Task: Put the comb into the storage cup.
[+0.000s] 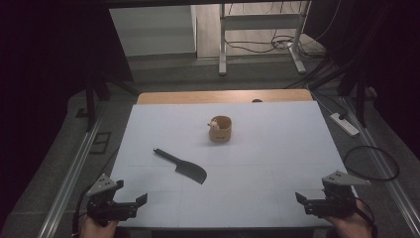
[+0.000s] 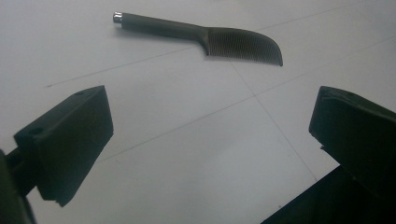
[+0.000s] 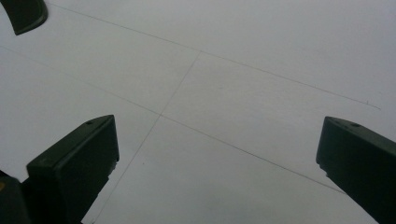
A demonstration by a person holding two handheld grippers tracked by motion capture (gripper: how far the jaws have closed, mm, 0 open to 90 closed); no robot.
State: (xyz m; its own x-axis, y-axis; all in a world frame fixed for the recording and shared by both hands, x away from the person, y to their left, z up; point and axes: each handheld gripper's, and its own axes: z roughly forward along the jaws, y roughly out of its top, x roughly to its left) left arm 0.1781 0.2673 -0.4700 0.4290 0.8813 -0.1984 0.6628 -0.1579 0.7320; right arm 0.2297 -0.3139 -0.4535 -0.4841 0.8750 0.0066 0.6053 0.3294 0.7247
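Comb flat at frame centre, handle toward upper left, free for pickup. Left gripper, right gripper at lower corners, fingers apart, holding nothing. Wooden cup behind comb.

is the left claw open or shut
Open: in the left gripper view the left claw has its two jaws wide apart, with bare white table between them.

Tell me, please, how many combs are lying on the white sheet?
1. The dark handled comb lies flat on the white sheet, left of centre, in front of the small wooden cup and ahead of the open left tool. Nothing seems to hide another.
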